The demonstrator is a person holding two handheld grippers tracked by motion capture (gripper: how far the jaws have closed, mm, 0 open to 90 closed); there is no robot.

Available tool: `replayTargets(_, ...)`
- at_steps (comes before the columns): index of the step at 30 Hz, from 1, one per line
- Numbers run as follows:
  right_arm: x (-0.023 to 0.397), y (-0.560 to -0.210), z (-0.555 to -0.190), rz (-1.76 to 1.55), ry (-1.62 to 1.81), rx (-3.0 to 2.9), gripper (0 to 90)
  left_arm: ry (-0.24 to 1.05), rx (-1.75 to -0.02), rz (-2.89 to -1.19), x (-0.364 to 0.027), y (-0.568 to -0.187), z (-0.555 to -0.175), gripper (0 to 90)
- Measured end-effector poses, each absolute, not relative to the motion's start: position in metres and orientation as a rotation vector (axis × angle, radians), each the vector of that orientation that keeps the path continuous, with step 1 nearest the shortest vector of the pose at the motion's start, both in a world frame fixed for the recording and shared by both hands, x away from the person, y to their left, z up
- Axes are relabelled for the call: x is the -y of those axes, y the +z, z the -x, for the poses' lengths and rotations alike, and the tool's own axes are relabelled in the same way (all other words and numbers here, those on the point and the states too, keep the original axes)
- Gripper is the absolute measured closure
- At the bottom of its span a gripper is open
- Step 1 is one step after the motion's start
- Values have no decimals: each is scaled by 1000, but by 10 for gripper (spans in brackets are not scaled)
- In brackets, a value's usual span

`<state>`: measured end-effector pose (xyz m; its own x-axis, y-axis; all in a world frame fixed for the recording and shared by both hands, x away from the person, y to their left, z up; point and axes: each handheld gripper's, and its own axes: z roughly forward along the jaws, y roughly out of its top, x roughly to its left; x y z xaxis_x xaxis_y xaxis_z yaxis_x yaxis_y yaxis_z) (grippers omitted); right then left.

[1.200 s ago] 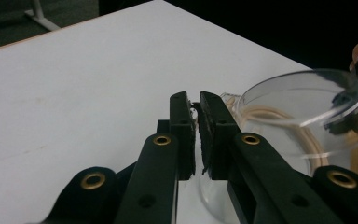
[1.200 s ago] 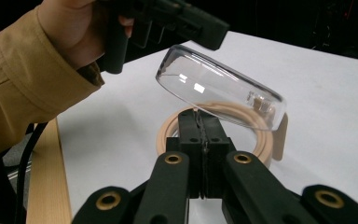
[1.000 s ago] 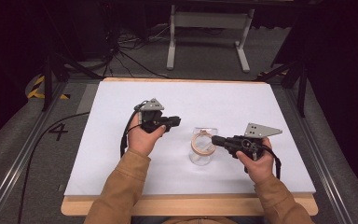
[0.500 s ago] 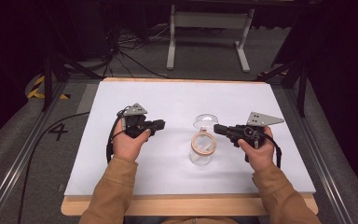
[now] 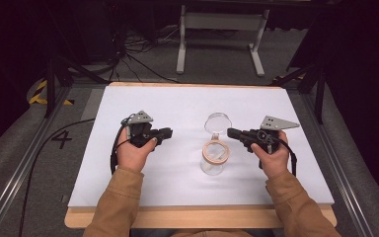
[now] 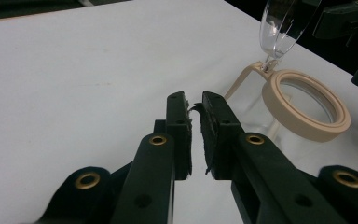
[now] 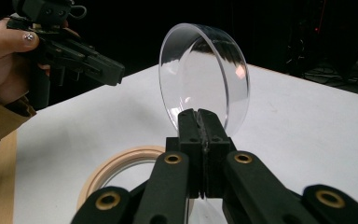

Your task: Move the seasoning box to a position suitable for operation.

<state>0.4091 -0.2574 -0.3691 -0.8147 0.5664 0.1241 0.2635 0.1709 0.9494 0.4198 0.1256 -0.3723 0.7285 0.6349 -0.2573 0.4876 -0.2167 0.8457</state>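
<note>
Now the right gripper (image 5: 231, 132) pinches the clear lid (image 5: 217, 123) and has tipped it up off the jar (image 5: 213, 159), at 12 o'clock from its tan rim. Since before, the left gripper (image 5: 168, 132) has slid away toward 9 o'clock, its jaws a little apart and empty.

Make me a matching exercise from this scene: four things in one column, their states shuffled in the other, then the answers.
Things:
1. clear lid
2. beige ring
3. left gripper
4. right gripper

States:
A. jaws slightly apart, nothing between them
B. lies flat on the mouth of the jar
C. jaws shut on the lid's edge
D. stands upright above the ring

Pairs: 1-D, 2-B, 3-A, 4-C
</note>
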Motion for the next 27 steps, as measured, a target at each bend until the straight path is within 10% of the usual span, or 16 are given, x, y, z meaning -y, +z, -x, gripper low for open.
replayTargets(14, 282, -342, -404, -775, 1618, -2191, 614, 150, -864, -1974, -127, -361, -417, 734)
replayTargets(27, 346, -339, -409, -964, 1462, -2093, 550, 193, -973, -2002, -159, -361, -426, 632)
